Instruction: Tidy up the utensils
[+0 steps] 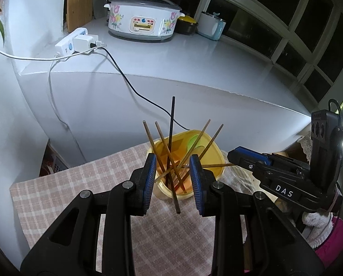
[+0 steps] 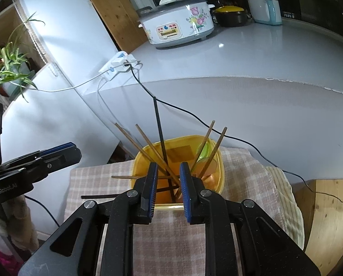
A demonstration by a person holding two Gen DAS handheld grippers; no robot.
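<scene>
A yellow translucent container (image 1: pixel 215 161) (image 2: pixel 217 158) stands on a checked cloth. Several brown chopsticks (image 1: pixel 162 142) (image 2: pixel 148 141) and one black chopstick (image 1: pixel 172 124) (image 2: pixel 158 124) lean in it, with a green spoon (image 1: pixel 193 141) (image 2: pixel 204 150). My left gripper (image 1: pixel 172 184) is open, just in front of the container; a black chopstick (image 1: pixel 175 197) lies between its jaws, untouched. One brown chopstick (image 1: pixel 217 165) (image 2: pixel 123 177) sticks out sideways over the rim. My right gripper (image 2: pixel 168 188) is open, close to the container. In the left wrist view it (image 1: pixel 234 157) reaches in from the right.
A grey counter (image 1: pixel 194 53) rises behind, carrying a floral cooker (image 1: pixel 143 18) (image 2: pixel 178 25), a black pot (image 2: pixel 231 16), a white-blue appliance (image 2: pixel 265 10) and a power strip (image 1: pixel 74 41) with cables hanging down. A plant (image 2: pixel 8 69) stands left. A wooden surface (image 2: pixel 328 218) lies right.
</scene>
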